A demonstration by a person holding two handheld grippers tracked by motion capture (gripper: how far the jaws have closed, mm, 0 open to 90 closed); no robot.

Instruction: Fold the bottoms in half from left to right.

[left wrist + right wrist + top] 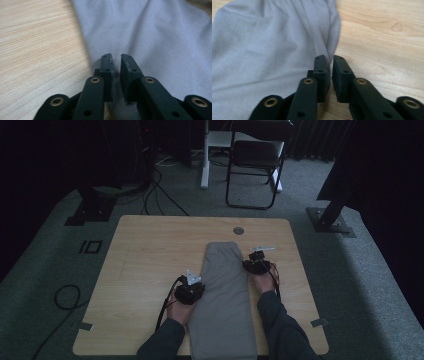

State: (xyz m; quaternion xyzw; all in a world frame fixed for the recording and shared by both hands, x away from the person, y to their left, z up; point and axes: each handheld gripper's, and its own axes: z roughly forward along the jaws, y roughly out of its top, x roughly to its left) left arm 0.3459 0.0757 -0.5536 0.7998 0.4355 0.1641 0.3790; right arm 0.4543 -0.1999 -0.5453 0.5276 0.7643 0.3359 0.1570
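Note:
A grey folded garment (222, 290) lies lengthwise down the middle of the wooden table (150, 255), reaching its near edge. My left gripper (196, 284) rests at the garment's left edge. In the left gripper view its jaws (116, 56) stand a narrow gap apart over the grey cloth (150, 32), with nothing pinched. My right gripper (254, 261) sits at the garment's right edge, farther up the table. In the right gripper view its jaws (331, 58) leave a thin slit just below the cloth's edge (269, 42), and bare wood shows through it.
A round cable hole (238, 230) sits near the table's far edge. Behind the table stands a black folding chair (255, 160). A cable loop (67, 295) lies on the carpet at the left. Bare wood lies on both sides of the garment.

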